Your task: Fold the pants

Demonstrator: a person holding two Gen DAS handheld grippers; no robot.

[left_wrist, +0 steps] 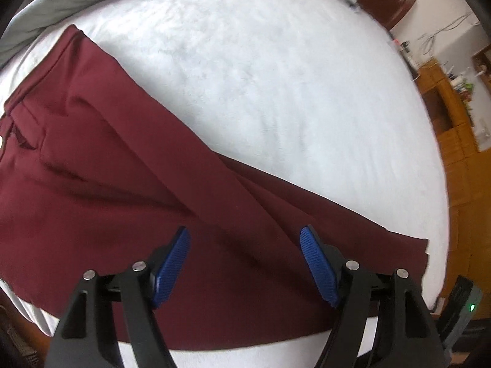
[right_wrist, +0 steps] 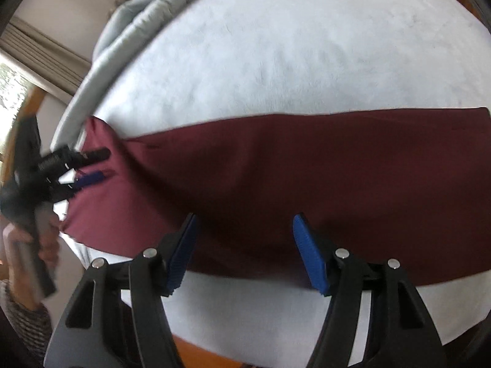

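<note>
My left gripper (left_wrist: 245, 263) hangs just above the pants (left_wrist: 122, 184), its two blue pads (left_wrist: 172, 268) spread wide with only cloth showing in the gap, gripping nothing. My right gripper (right_wrist: 242, 253) is likewise parted over the pants' near edge, pads apart and bare. From the right wrist view, my left gripper (right_wrist: 95, 165) shows at the pants' far left end, fingers pointing in over the cloth, and my left hand (right_wrist: 46, 242) wraps its handle below.
</note>
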